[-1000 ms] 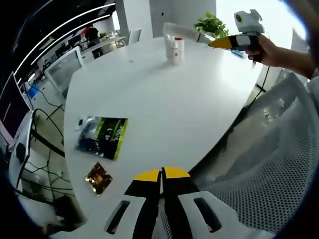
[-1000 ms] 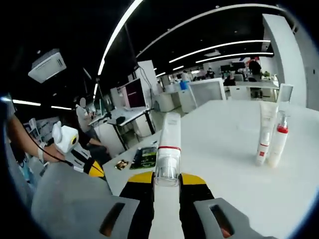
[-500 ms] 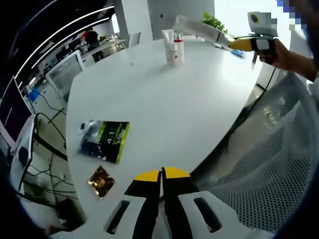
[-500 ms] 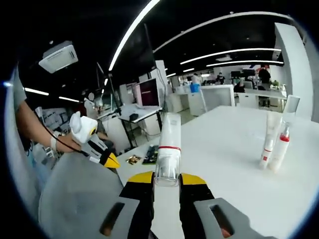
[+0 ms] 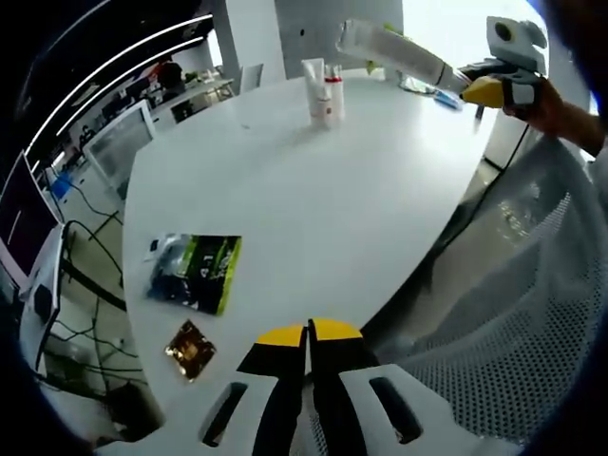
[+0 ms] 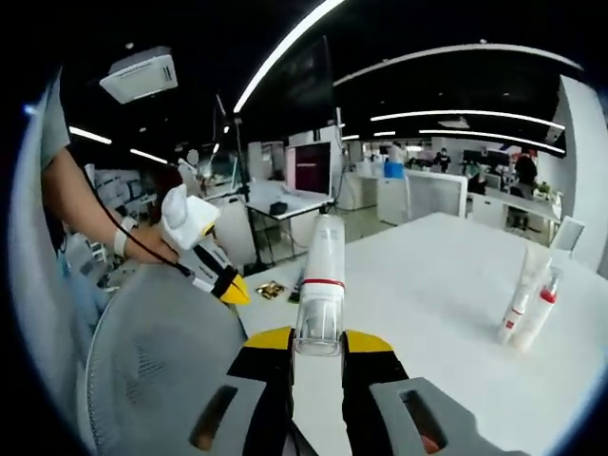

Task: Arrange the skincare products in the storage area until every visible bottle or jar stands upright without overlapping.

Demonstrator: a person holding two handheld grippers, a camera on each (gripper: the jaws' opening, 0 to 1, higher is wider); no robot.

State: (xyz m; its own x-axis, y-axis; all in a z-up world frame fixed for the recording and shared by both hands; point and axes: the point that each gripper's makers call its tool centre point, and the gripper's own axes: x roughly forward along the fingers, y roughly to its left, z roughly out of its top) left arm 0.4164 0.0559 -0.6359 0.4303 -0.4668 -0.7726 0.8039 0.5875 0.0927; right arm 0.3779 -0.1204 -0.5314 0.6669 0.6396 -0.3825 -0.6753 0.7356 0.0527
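Note:
My right gripper [image 6: 318, 344] is shut on a long white bottle [image 6: 320, 275] with a thin red band and a clear cap end, held up in the air; in the left gripper view this bottle [image 5: 391, 49] sticks out from the right gripper [image 5: 480, 90] above the table's far edge. Two white tubes, one with a red collar [image 5: 332, 93], stand upright side by side on the white table [image 5: 313, 199]; in the right gripper view they [image 6: 527, 304] stand at the right. My left gripper [image 5: 307, 334] is shut with nothing in it, low over the table's near edge.
A green and black packet [image 5: 195, 271] and a small gold sachet [image 5: 189, 348] lie on the near left of the table. A white mesh chair [image 5: 513, 313] stands at the right. Desks and monitors fill the office beyond.
The right gripper has lifted the long bottle higher and drawn it back from the table. The left gripper has stayed shut in place.

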